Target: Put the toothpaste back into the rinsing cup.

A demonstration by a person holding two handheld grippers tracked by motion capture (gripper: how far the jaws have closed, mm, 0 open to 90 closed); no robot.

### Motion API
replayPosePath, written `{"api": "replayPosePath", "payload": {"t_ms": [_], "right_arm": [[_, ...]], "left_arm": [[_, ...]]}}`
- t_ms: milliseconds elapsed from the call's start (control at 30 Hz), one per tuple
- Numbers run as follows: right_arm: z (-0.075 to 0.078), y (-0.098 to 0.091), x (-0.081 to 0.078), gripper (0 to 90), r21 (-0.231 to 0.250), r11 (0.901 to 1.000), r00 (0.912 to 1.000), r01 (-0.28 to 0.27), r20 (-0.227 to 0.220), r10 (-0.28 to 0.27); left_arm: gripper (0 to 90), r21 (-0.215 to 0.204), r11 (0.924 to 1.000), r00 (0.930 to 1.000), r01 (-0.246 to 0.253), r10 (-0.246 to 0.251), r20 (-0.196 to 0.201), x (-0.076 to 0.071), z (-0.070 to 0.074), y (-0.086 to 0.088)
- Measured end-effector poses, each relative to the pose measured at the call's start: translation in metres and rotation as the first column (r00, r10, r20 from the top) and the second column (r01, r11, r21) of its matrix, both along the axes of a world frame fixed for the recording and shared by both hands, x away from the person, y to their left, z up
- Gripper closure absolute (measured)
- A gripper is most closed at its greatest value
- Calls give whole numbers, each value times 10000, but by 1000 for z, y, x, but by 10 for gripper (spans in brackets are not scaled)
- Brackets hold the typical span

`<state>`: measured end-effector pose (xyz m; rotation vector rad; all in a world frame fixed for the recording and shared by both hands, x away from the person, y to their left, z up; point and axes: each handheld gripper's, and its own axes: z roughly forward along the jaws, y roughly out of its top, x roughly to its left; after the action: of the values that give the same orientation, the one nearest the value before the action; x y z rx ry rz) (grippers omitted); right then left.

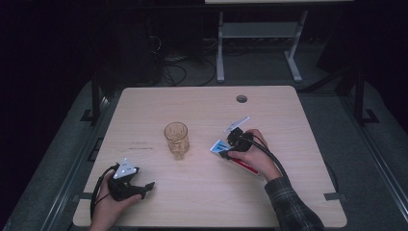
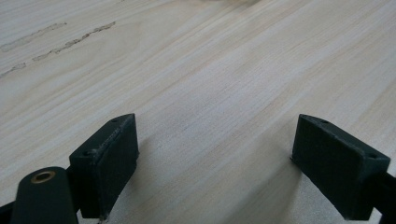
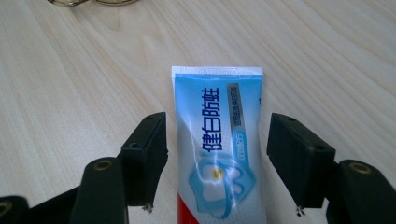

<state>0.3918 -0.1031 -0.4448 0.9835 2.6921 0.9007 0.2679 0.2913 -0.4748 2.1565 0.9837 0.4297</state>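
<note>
Your right gripper (image 3: 217,163) sits low over the tube (image 3: 217,140), its jaws spread to either side of it with a gap on both sides, so the pads are not pressing on it. The tube lies flat on the surface (image 3: 70,93), its crimped white end pointing away from you in the right gripper view, blue print facing up and a red band near the bottom edge. In the high view the tube (image 1: 220,147) lies right of centre, mostly under your right hand (image 1: 252,151), with its blue end sticking out toward the glass (image 1: 176,139) and a red strip showing near your wrist.

The glass stands upright near the middle of the surface, apart from the tube; its rim seems to be what shows at the top edge of the right gripper view, though it is cut off there.

Your left gripper (image 2: 215,158) rests near the front left corner (image 1: 127,185), well apart from the glass. Its jaws are spread wide over bare wood, nothing between them.
</note>
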Motion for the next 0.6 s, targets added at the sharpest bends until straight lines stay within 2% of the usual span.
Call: {"api": "replayPosePath", "payload": {"t_ms": [333, 600], "right_arm": [[-10, 4, 3, 386, -646, 9978, 9997, -125, -221, 111], [-11, 5, 2, 390, -937, 9953, 9997, -246, -69, 241]], "left_arm": [[136, 8, 10000, 10000, 10, -10, 4, 0, 0, 0], [136, 6, 10000, 10000, 13, -13, 9, 0, 0, 0]]}}
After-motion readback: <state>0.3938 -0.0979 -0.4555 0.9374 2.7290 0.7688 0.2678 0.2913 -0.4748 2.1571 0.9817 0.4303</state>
